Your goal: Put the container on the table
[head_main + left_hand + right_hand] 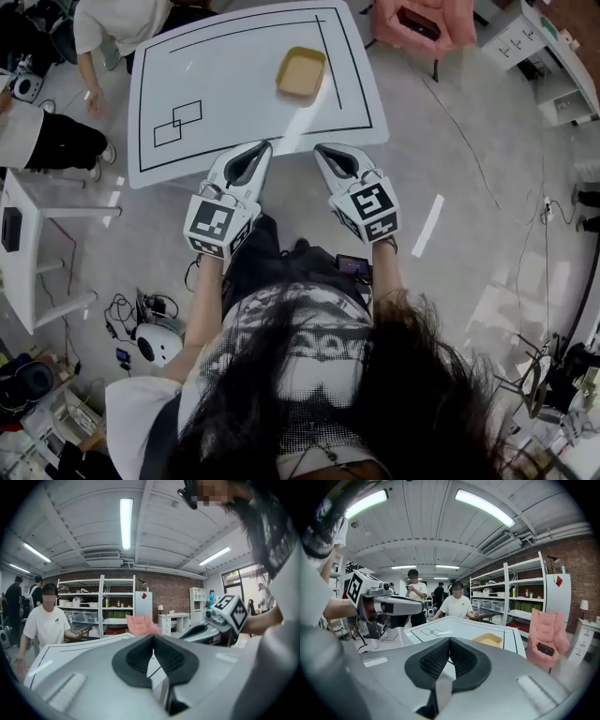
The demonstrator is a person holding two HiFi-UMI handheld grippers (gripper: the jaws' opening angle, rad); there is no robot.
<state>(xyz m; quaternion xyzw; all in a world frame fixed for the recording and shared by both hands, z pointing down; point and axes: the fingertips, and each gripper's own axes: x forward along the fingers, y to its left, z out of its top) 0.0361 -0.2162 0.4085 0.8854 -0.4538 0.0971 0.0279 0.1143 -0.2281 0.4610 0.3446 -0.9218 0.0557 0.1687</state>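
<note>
A shallow yellow container rests on the white table, inside its black outline near the far right; it also shows in the right gripper view. My left gripper hovers at the table's near edge, jaws closed together with nothing between them. Beside it my right gripper is shut and empty too, well short of the container. Each gripper sees the other: the right one and the left one.
Two small rectangles are drawn on the table's left part. A person stands at the table's far left corner. A pink chair is behind the table, a white stool and cables to my left.
</note>
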